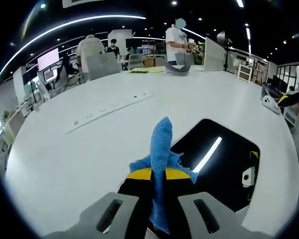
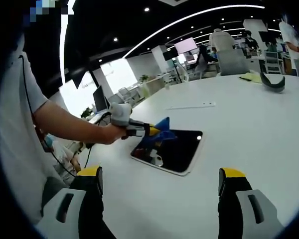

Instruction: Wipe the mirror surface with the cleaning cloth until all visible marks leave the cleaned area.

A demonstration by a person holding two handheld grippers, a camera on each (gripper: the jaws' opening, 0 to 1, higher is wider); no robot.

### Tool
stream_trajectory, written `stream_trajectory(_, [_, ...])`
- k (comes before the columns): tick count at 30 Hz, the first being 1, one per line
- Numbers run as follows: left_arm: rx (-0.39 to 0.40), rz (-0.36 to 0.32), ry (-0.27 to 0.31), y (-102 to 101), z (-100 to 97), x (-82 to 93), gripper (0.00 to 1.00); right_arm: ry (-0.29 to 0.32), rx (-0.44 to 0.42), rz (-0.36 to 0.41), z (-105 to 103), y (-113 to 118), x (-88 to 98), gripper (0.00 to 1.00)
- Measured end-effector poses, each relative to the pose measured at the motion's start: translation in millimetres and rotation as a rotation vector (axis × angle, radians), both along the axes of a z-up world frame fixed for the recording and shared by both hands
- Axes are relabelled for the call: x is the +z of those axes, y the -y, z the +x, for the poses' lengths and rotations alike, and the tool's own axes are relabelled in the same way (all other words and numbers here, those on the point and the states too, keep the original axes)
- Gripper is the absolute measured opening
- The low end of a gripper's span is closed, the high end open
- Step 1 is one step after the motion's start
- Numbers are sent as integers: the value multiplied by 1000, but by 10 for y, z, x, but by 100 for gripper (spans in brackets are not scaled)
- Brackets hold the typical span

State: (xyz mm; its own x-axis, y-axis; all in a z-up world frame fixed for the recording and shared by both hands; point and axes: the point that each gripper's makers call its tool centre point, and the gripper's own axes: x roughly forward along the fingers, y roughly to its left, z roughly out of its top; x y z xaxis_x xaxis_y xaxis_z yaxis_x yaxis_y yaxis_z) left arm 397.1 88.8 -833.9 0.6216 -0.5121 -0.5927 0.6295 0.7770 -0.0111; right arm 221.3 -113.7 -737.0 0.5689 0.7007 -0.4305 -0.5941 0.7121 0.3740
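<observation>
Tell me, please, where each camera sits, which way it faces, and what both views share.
Left gripper view: rides the left gripper, looking along jaws shut on the blue cloth toward the mirror on the white table.
Right gripper view: rides the open right gripper, facing the person's hand.
Shared: mirror, cloth, table.

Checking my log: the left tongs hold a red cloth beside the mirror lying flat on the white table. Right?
Not quite. The cloth pinched in the left tongs is blue, not red, as the left gripper view shows. The mirror does lie flat on the white table.
</observation>
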Motion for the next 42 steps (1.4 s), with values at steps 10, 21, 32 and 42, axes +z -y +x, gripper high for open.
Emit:
stream_trajectory(10, [10, 13, 2, -33, -13, -3, 4, 6, -7, 5, -23, 16, 25, 96])
stream_trajectory(21, [25, 12, 2, -102, -81, -3, 4, 11, -10, 8, -22, 14, 50, 96])
stream_trajectory(32, [32, 5, -4, -139, -140, -3, 4, 20, -9, 6, -37, 16, 78, 96])
stream_trajectory(42, [37, 8, -12, -182, -249, -2, 4, 40, -6, 8, -38, -10, 166, 96])
